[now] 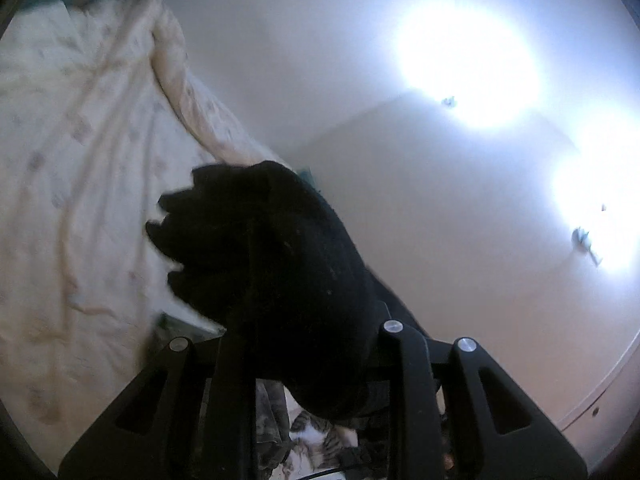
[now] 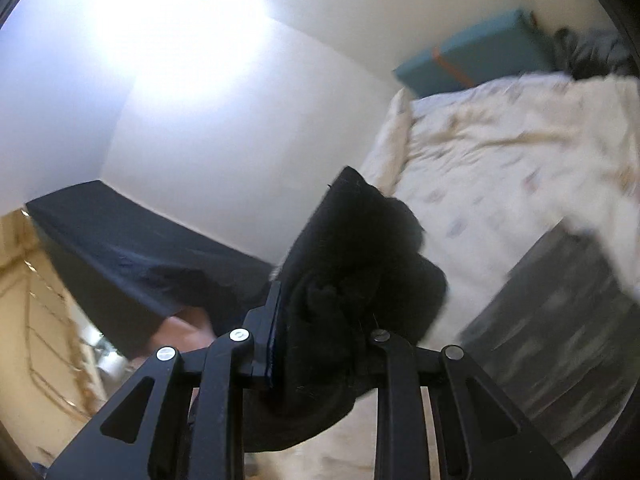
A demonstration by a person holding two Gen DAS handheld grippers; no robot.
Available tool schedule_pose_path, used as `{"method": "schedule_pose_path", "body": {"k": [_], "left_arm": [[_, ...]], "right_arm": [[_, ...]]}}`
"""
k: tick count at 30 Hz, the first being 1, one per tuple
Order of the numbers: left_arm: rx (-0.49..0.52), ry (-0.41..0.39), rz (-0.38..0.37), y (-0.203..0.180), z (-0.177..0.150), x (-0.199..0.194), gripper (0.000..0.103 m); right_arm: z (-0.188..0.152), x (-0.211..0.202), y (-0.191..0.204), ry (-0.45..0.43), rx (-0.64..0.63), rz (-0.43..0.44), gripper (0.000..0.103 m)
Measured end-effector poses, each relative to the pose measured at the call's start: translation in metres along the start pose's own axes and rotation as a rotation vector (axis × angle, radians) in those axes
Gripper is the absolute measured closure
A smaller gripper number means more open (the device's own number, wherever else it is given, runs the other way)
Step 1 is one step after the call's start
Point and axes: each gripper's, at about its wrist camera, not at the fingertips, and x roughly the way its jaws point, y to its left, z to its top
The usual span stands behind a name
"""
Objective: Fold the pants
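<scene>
Both grippers up in the air with the pants bunched in them

Left gripper (image 1: pixel 304 320) has its fingers clamped on a thick wad of the black pants (image 1: pixel 280 248); right gripper (image 2: pixel 316 340) is clamped on another wad, same deal. Beyond that there's the bed (image 2: pixel 500 160), then the wall. My worry: such lumpy grips could slip, or the legs could land twisted on the bed.

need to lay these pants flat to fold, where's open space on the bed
The pale quilt is bare from its rolled wall-side edge across the middle. Crowded spots: the teal box and dark clothes at its far end, and a dark striped cloth on the near side.
</scene>
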Motion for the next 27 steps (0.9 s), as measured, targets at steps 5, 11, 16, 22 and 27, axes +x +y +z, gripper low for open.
{"method": "schedule_pose_path", "body": {"k": [5, 11, 16, 22, 27], "left_arm": [[0.085, 0.227, 0.066, 0.039, -0.094, 0.079, 0.082], [0.177, 0.396, 0.148, 0.077, -0.190, 0.078, 0.078], [0.149, 0.523, 0.259, 0.103, -0.193, 0.069, 0.040], [0.366, 0.475, 0.309, 0.092, -0.150, 0.026, 0.039], [0.490, 0.399, 0.362, 0.060, -0.109, 0.056, 0.039]], "right_arm": [[-0.006, -0.032, -0.112, 0.001, 0.124, -0.258, 0.078], [-0.060, -0.060, -0.228, 0.082, 0.378, -0.542, 0.076], [-0.063, -0.076, -0.227, 0.095, 0.406, -0.644, 0.037], [-0.044, -0.119, -0.177, -0.072, 0.287, -0.844, 0.036], [-0.019, -0.085, -0.111, 0.004, -0.064, -0.843, 0.049]]}}
